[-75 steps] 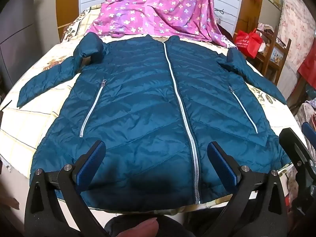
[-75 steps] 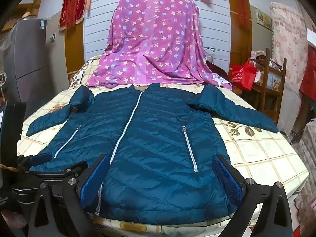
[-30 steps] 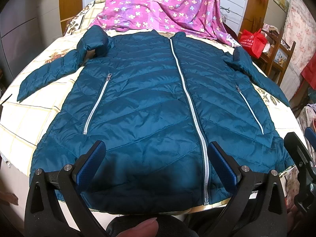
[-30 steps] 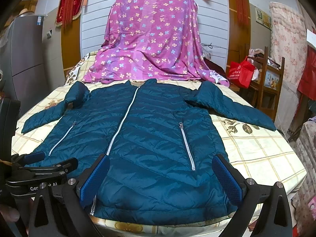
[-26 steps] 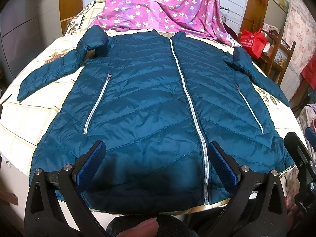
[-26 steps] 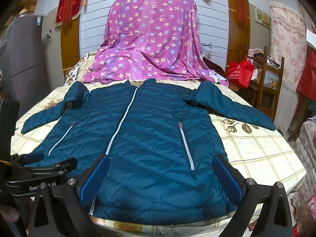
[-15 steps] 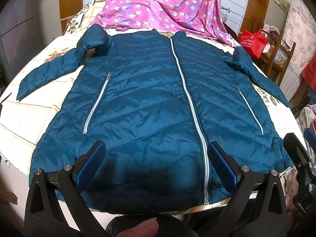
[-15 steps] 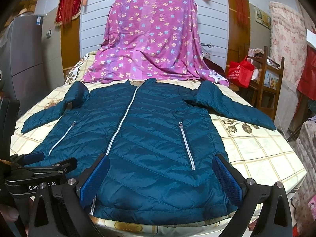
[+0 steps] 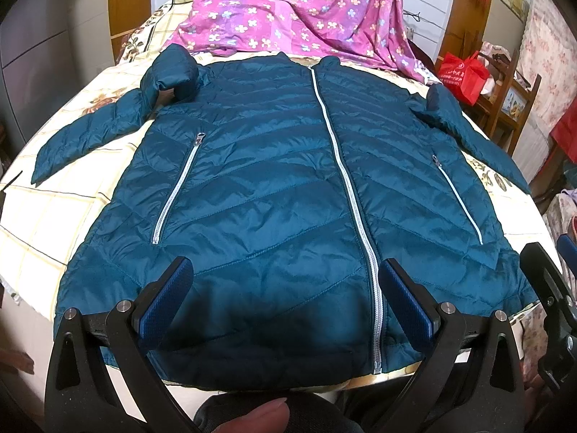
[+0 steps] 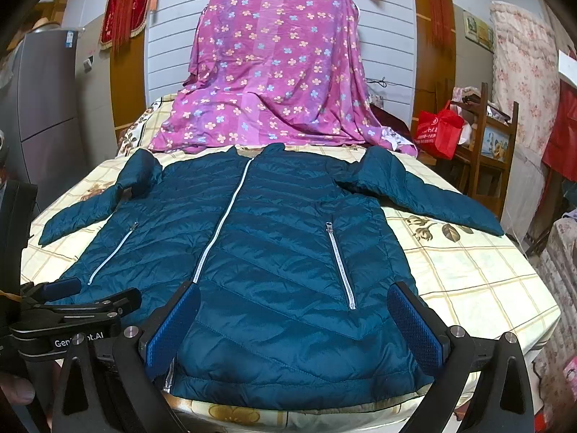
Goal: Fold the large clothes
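Note:
A teal quilted puffer jacket (image 9: 274,195) lies front up on the bed (image 9: 47,223), zipped with a white centre zipper, both sleeves spread out to the sides. It also shows in the right wrist view (image 10: 274,252). My left gripper (image 9: 285,303) is open and empty, just above the jacket's hem left of the zipper. My right gripper (image 10: 294,324) is open and empty, over the hem's right half. The left gripper also shows in the right wrist view (image 10: 61,303) at the left.
A pink floral cloth (image 10: 274,72) drapes over the head of the bed. A red bag (image 10: 438,131) sits on a wooden chair (image 10: 494,144) at the right. A grey fridge (image 10: 39,108) stands at the left. The cream checked bedsheet (image 10: 468,270) shows around the jacket.
Over 2.5 s the left gripper has shifted slightly forward and left, so the jacket looks closer. In the last second almost nothing moved. Both grippers stay open.

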Action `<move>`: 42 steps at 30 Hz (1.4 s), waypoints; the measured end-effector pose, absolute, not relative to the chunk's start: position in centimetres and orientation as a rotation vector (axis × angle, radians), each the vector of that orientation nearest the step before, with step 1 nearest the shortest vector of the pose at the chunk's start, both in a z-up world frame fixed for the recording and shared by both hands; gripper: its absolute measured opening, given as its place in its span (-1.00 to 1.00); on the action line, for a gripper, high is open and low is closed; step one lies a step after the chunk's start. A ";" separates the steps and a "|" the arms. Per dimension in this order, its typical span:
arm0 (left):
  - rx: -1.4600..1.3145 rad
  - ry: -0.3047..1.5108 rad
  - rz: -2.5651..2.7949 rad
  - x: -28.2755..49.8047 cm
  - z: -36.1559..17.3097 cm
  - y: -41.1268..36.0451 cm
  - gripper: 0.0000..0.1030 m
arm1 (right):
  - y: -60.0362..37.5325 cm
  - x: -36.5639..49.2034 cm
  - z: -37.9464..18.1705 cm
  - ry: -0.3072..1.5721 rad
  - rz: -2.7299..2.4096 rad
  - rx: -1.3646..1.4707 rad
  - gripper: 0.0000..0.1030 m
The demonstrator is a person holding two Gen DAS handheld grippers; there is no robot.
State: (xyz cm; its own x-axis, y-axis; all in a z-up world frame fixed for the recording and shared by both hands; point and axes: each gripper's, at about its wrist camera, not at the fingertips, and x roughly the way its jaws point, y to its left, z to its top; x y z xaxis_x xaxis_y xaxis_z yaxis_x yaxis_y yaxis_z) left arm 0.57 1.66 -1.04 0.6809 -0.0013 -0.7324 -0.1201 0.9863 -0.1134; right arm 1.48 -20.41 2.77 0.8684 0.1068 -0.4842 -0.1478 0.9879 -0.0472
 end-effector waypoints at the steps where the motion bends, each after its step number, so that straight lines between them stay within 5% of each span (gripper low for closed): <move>1: -0.162 0.820 0.065 0.6 -1.0 1.6 0.99 | -20.4 1.5 2.8 0.501 0.133 -0.084 1.00; 42: -0.240 0.839 0.029 0.4 -1.3 1.7 0.99 | -20.5 1.6 2.8 0.505 0.135 -0.081 1.00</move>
